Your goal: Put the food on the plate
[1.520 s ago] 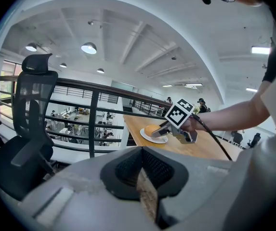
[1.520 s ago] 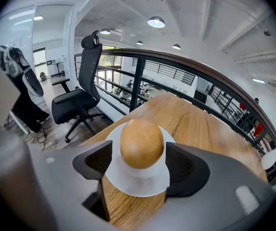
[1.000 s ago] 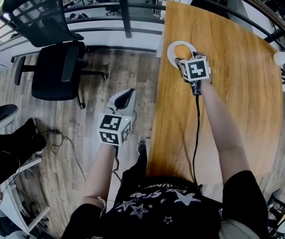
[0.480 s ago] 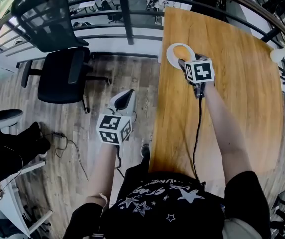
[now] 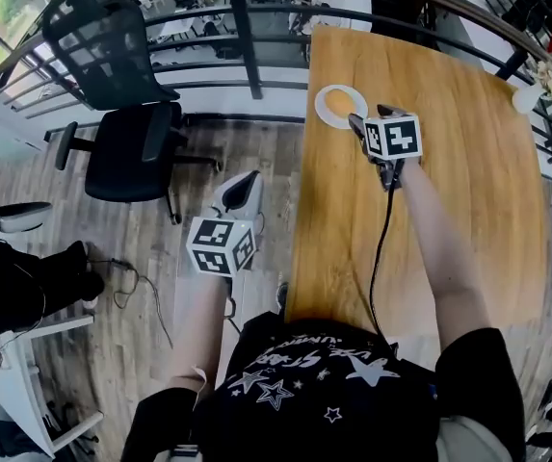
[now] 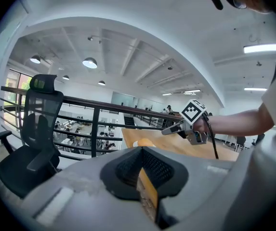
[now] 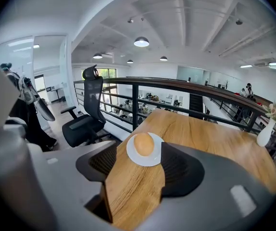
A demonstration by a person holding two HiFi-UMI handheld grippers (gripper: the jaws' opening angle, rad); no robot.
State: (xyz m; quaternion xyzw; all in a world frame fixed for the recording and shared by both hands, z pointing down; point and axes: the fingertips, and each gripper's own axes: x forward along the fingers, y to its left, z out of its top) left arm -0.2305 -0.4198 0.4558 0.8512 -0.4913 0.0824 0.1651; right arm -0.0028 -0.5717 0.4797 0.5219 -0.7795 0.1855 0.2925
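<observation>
The table point(image 7: 200, 138) is smooth, satin-finished wood; the plate point(image 7: 151, 161) looks glossy white; the bun point(image 7: 144, 143) looks matt.

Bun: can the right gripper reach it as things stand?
Probably yes: the bun sits on the plate straight ahead of the right gripper, only bare table between; its empty jaws are closing, though.
</observation>
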